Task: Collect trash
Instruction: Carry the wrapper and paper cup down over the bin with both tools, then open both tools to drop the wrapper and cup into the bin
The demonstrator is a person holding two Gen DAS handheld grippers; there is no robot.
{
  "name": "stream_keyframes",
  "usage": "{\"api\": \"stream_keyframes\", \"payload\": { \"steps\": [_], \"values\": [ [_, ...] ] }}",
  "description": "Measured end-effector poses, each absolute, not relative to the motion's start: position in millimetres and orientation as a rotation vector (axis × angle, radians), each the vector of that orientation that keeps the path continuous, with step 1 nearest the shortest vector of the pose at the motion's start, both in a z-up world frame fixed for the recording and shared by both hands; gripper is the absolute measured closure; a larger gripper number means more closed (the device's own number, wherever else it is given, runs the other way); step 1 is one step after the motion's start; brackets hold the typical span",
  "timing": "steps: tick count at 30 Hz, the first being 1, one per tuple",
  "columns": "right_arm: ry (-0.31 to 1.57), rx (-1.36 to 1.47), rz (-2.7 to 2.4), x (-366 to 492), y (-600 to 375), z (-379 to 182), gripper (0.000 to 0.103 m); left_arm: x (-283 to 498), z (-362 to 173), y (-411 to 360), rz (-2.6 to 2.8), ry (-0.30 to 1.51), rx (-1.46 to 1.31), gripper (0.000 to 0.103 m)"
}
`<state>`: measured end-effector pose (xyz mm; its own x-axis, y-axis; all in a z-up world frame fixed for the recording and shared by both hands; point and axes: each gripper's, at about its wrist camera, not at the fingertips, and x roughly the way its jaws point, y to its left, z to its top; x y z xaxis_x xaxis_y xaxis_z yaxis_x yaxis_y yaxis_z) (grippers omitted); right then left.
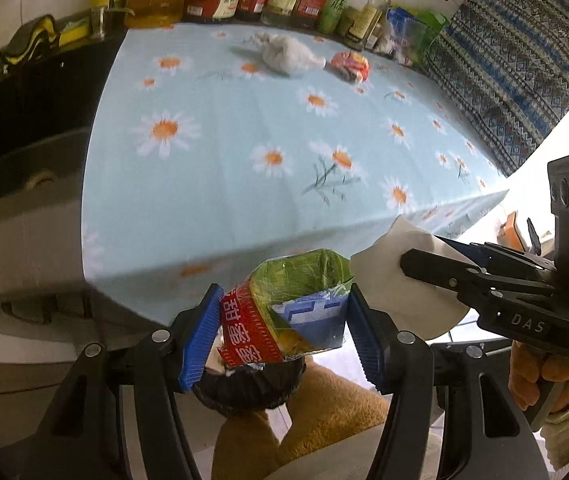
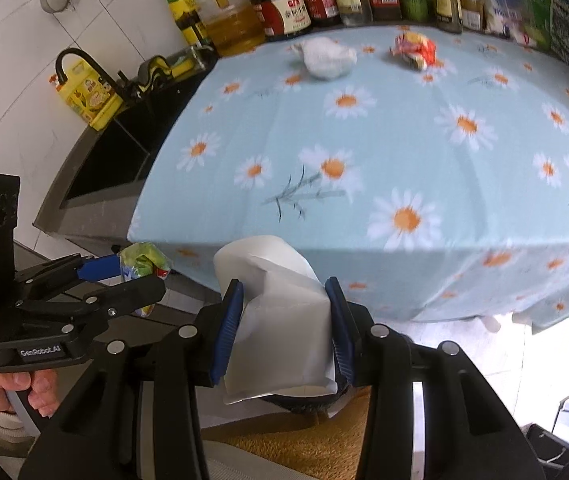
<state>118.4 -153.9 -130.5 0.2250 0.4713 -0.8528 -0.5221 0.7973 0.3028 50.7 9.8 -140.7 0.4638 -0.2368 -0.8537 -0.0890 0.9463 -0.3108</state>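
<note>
My left gripper (image 1: 284, 320) is shut on a crumpled snack wrapper (image 1: 288, 304), green, red and blue, held off the table's front edge. It also shows in the right wrist view (image 2: 144, 264). My right gripper (image 2: 284, 320) is shut on a folded white paper (image 2: 280, 320), beside the left one; the paper shows in the left wrist view (image 1: 400, 276) too. A white crumpled wad (image 2: 328, 58) and a red-yellow wrapper (image 2: 414, 48) lie at the far side of the daisy tablecloth (image 2: 364, 140).
A row of sauce and oil bottles (image 2: 304, 4) lines the table's back edge. A dark sink with a black tap (image 2: 84, 64) is to the left. A dark round container (image 1: 248, 388) sits below the grippers. A patterned cloth (image 1: 524, 60) hangs at right.
</note>
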Motion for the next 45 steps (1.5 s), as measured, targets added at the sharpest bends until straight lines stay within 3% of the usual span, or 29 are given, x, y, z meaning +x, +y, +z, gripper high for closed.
{"api": "stream_keyframes", "payload": {
  "steps": [18,39,42,45],
  "values": [
    [1.333,-0.098,0.685,116.9,-147.5,-206.1,0.06,25.2,-221.0,6.2,-0.062,1.274,-0.442,0.044],
    [1.347,-0.145,0.755,126.3,-126.1,-250.2,0.06,14.8,-305.7,-0.4,-0.042,1.45,-0.586,0.043],
    [1.329,-0.131,0.751,126.9,-123.5,-247.7,0.058,17.7,-306.0,0.4,-0.037,1.454,-0.591,0.038],
    [1.312,-0.101,0.746,129.0,-129.5,-243.4,0.043,21.8,-305.4,1.9,-0.036,1.459,-0.587,0.024]
  ]
}}
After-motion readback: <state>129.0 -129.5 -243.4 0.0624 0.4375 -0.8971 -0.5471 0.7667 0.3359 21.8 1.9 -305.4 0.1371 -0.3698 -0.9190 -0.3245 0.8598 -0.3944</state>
